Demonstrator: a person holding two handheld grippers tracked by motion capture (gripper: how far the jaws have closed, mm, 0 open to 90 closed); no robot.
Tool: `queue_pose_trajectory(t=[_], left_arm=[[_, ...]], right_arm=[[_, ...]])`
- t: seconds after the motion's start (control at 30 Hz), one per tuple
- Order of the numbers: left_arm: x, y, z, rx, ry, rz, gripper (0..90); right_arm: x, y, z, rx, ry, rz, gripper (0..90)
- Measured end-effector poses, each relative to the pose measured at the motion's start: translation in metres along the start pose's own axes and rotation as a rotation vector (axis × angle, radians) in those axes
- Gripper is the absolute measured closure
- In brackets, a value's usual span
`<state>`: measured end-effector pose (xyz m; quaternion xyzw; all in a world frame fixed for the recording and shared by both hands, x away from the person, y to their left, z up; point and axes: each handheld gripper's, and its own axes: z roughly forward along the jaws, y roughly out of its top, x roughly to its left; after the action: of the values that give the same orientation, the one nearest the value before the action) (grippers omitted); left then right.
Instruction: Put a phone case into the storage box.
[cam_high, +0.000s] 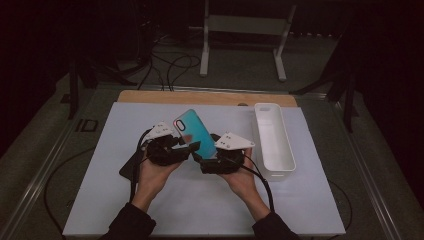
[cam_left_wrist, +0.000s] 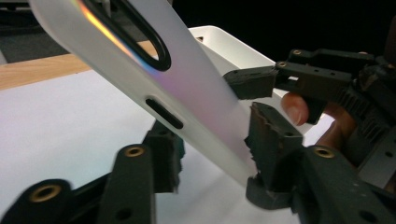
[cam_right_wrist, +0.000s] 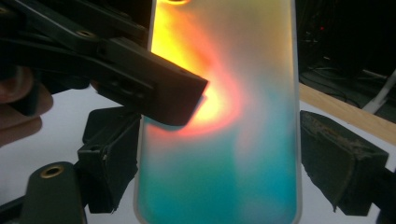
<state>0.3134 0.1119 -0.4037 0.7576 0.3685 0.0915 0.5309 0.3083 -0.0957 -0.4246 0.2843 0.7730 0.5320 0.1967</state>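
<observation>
From above, the left claw (cam_high: 186, 148) and right claw (cam_high: 206, 159) meet under a tilted phone case (cam_high: 196, 131), lifted off the white tabletop (cam_high: 200, 200) beside a white tray (cam_high: 287, 150).

The left gripper view has its jaws closed across the case (cam_left_wrist: 196, 93).

In the right gripper view, the jaws grip the case (cam_right_wrist: 243, 140) by its two long edges.

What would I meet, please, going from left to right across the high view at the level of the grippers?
Left gripper → phone case → right gripper → white bin, all on the white board.
</observation>
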Motion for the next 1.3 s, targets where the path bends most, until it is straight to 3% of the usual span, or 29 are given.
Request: queue_pose_trajectory(t=[0.2,0.4,0.53,0.77,1.13,1.3], left_arm=[[-0.004,0.0,0.002,-0.017,-0.018,0.007,78.7],[-0.007,0.0,0.0,-0.006,-0.009,0.045,86.2],[-0.004,0.0,-0.002,-0.001,0.002,0.043,86.4],[0.0,0.001,-0.008,-0.009,0.029,0.045,86.4],[-0.001,-0.001,-0.011,-0.003,0.057,0.069,86.4],[0.0,-0.001,-0.012,-0.003,0.058,0.076,86.4]], right_arm=[[0.012,-0.001,0.004,-0.024,-0.008,-0.003,16.7],[0.019,-0.001,0.008,-0.008,-0.036,-0.036,16.4],[0.016,-0.001,0.007,0.021,0.003,-0.054,13.9],[0.006,-0.004,0.001,0.092,0.021,-0.075,10.0],[-0.01,0.006,-0.021,0.104,0.01,-0.106,9.2],[-0.014,0.011,-0.027,0.089,0.018,-0.086,9.2]])
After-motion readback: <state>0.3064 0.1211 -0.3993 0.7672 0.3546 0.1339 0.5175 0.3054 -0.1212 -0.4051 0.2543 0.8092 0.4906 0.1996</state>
